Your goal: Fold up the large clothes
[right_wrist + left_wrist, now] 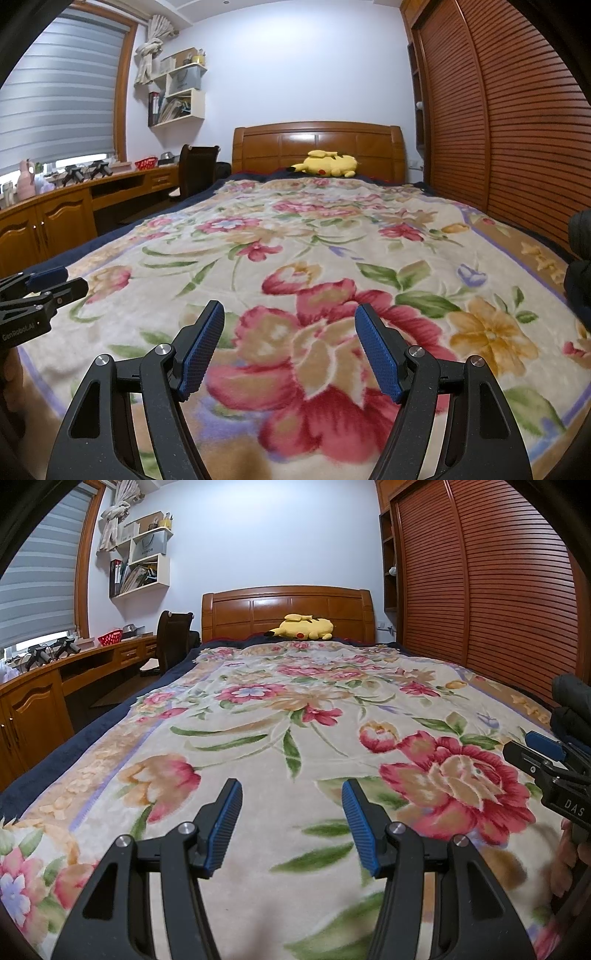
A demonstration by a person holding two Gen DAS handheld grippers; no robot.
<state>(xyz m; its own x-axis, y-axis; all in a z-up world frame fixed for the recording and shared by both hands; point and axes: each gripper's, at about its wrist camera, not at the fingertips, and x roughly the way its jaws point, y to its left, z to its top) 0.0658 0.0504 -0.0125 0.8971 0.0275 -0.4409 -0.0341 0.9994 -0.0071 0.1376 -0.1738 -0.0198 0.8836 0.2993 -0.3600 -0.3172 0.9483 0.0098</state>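
I hold both the left gripper (pixel 291 823) and right gripper (pixel 290 349) spread, empty, above the bed's foot edge; no garment shows, only the blanket (pixel 295 701) running lengthwise toward the headboard (pixel 286 609).

A bed (pixel 284 609) with a wooden headboard carries a floral blanket (pixel 258 716) spread flat over a dark blue cover (pixel 74 738). A yellow plush (pixel 303 627) lies at the head end, by the headboard.

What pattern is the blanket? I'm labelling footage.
Cream blanket with big red-pink flowers and green leaves; right wrist view shows it best.
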